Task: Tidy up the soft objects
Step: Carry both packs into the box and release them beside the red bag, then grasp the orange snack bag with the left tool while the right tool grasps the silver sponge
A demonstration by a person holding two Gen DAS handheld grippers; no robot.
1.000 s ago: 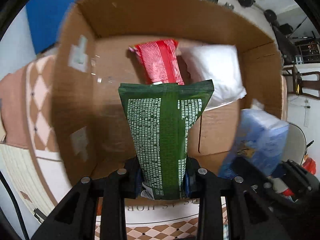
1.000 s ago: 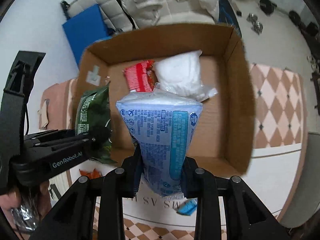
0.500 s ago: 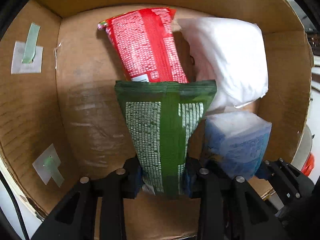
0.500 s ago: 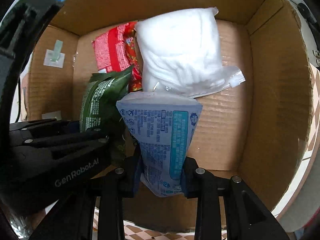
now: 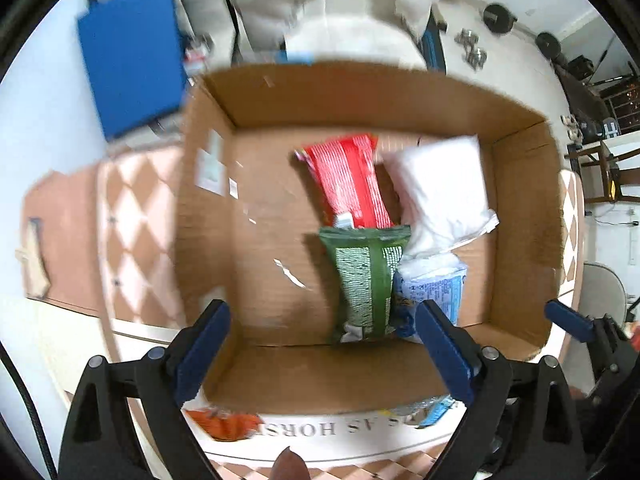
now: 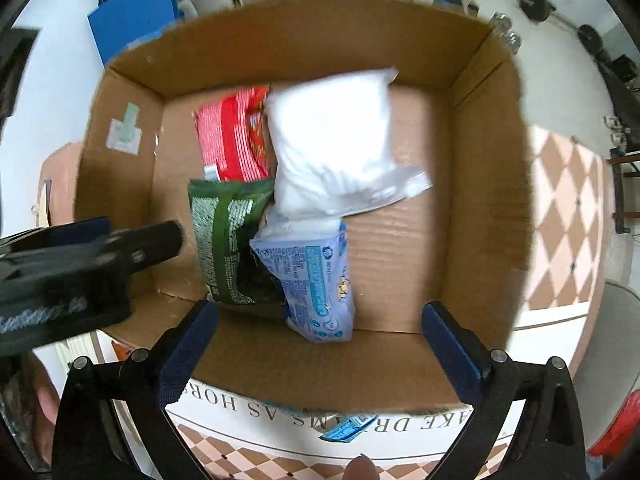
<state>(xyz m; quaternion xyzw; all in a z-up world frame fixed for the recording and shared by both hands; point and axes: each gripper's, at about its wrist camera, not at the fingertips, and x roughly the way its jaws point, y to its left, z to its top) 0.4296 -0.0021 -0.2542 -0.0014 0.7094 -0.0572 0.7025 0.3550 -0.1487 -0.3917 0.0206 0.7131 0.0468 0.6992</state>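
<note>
An open cardboard box [image 5: 520, 208] [image 6: 484, 184] holds several soft packs. A green pack [image 5: 366, 280] [image 6: 226, 240] lies beside a light blue pack [image 5: 434, 288] [image 6: 316, 280]. Behind them lie a red pack [image 5: 348, 180] [image 6: 232, 140] and a white pack [image 5: 440, 188] [image 6: 332, 144]. My left gripper [image 5: 324, 344] is open and empty above the box's near wall. My right gripper [image 6: 316, 340] is open and empty, also above the near wall. The left gripper also shows at the left of the right wrist view [image 6: 80, 256].
The box stands on a white round table [image 5: 304, 436] with printed letters, over a checked floor. An orange pack [image 5: 220, 424] and a blue wrapper [image 6: 344, 428] lie on the table by the box. A blue panel [image 5: 128, 52] and weights stand behind.
Both grippers have opened and let go of their packs. The green and light blue packs now lie in the box. Both grippers have pulled back up and toward me.
</note>
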